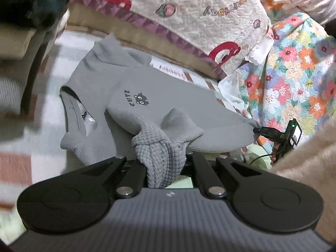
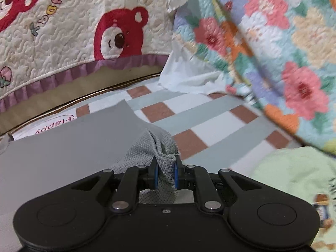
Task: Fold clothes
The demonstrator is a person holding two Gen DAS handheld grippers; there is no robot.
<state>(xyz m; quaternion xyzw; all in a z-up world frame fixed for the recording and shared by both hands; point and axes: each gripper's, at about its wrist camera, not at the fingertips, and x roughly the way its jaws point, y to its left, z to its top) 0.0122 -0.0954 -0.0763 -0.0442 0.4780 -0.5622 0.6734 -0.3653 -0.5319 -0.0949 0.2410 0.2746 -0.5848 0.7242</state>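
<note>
I had the left gripper (image 1: 161,157) pinching a bunched fold of the grey shirt (image 1: 168,96), and the right gripper (image 2: 166,175) clamped on its edge. The shirt lay on the checked sheet (image 2: 201,113), beside the bear quilt (image 2: 69,42).

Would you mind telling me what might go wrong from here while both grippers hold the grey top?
1. The right gripper pinches only a small edge bunch of the grey top; a tug might pull it free.
2. The left gripper holds a thick wad, so the fold may come out creased.
3. The floral quilt hangs close beside the right gripper and could get dragged along.
</note>
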